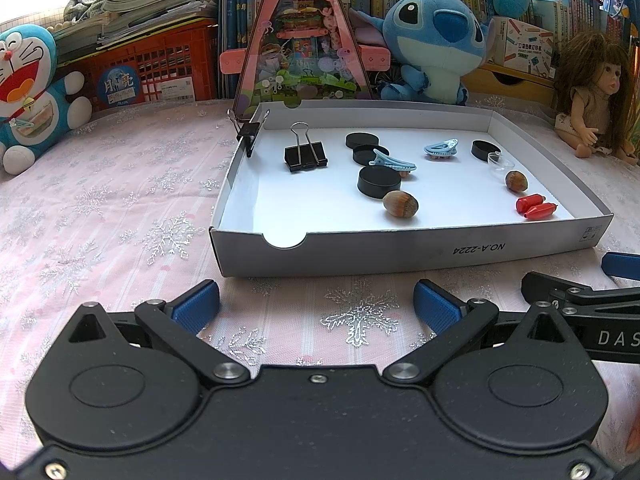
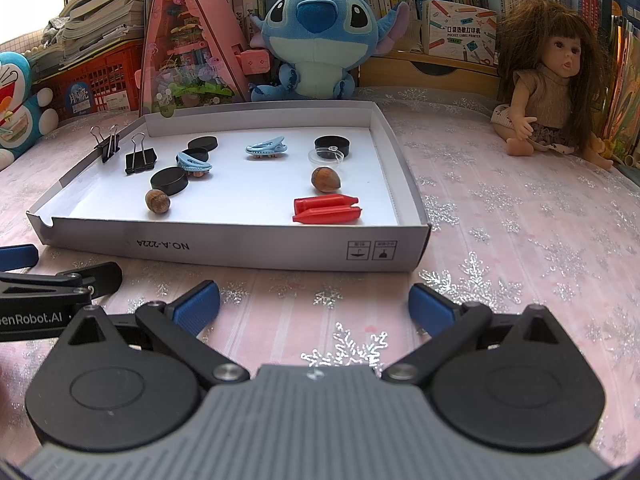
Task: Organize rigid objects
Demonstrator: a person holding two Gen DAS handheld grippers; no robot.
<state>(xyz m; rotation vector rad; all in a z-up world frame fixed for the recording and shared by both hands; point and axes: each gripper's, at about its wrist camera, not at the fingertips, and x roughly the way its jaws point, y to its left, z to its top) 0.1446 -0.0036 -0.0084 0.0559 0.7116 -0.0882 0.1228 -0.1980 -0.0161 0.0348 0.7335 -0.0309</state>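
A shallow white box lid (image 1: 400, 248) (image 2: 240, 246) lies on the pink cloth and holds small items. Inside are a black binder clip (image 1: 306, 157) (image 2: 140, 160), black round caps (image 1: 379, 182) (image 2: 169, 181), two light-blue hair clips (image 1: 394, 163) (image 2: 266, 146), two hazelnuts (image 1: 400, 205) (image 2: 157, 201), two red plastic pieces (image 1: 535, 207) (image 2: 326, 210) and a clear small lid (image 1: 500, 159) (image 2: 326, 155). Another binder clip (image 1: 249, 133) (image 2: 107, 145) grips the lid's left wall. My left gripper (image 1: 316, 306) and right gripper (image 2: 314, 304) hover in front of the lid, both open with nothing between the fingers.
Behind the lid stand a blue Stitch plush (image 2: 320, 36), a pink triangular display case (image 1: 304, 40), a Doraemon plush (image 1: 28, 92), a red crate (image 1: 152, 68) under stacked books, and a long-haired doll (image 2: 548, 80). Bookshelves line the back. The right gripper's arm (image 1: 580, 296) shows beside the left one.
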